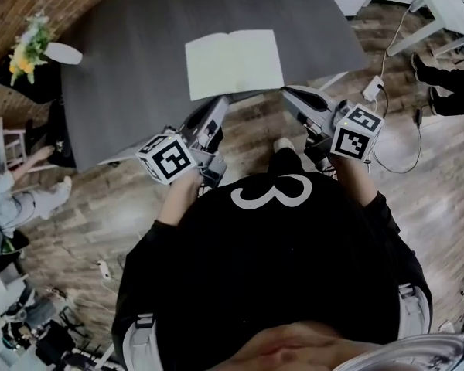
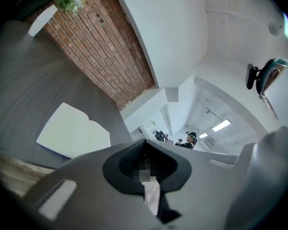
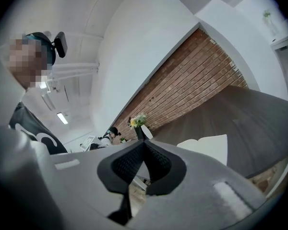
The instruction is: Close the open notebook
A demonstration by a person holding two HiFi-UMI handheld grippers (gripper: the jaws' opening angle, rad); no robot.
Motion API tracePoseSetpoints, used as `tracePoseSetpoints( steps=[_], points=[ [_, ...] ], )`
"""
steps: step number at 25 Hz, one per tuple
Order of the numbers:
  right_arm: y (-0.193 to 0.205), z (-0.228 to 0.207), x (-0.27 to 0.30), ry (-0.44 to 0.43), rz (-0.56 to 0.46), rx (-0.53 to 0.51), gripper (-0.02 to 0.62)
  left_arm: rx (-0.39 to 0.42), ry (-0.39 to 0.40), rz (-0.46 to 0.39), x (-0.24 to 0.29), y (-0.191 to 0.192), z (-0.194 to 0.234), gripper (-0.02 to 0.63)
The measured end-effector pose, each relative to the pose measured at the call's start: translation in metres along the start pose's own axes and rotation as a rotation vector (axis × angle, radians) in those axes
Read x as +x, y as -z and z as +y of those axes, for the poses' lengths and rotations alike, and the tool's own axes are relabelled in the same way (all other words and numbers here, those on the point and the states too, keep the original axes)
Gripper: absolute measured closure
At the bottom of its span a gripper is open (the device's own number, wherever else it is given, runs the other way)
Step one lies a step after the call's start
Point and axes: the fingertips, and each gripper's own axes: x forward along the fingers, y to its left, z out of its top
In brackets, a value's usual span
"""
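The open notebook (image 1: 233, 62) lies flat with blank cream pages up, near the front edge of the grey table (image 1: 124, 68). Both grippers are held level just short of that edge, apart from the notebook. My left gripper (image 1: 220, 103) is below the notebook's left page, its jaws shut on nothing. My right gripper (image 1: 288, 93) is off the notebook's lower right corner, jaws also together and empty. In the left gripper view the notebook (image 2: 72, 131) lies left of the shut gripper (image 2: 145, 142). In the right gripper view the notebook (image 3: 206, 147) lies right of the shut gripper (image 3: 143, 142).
A white vase of yellow flowers (image 1: 32, 41) stands at the table's far left by a brick wall (image 2: 105, 47). A white adapter with cables (image 1: 373, 87) lies on the wood floor at the right. White furniture (image 1: 441, 6) stands beyond; people sit at the left.
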Motion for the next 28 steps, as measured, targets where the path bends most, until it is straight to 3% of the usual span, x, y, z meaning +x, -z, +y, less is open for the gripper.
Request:
tracePoseSetpoints(
  steps=[5,11,19,28],
  points=[
    [-0.012,-0.026,0.017,-0.088,0.071,0.008,0.594,-0.133,-0.117,-0.042,0.009,0.011,0.032,0.603],
    [-0.023,-0.047,0.03,-0.197,0.128,0.033,0.594,-0.323,-0.202,-0.148,0.022,0.017,0.058,0.545],
    [-0.021,-0.073,0.045,-0.271,0.218,0.043,0.594,-0.563,-0.177,-0.308,0.032,0.026,0.095,0.449],
    [-0.013,-0.099,0.054,-0.303,0.299,0.046,0.594,-0.651,-0.283,-0.37,0.035,0.048,0.145,0.366]
  ],
)
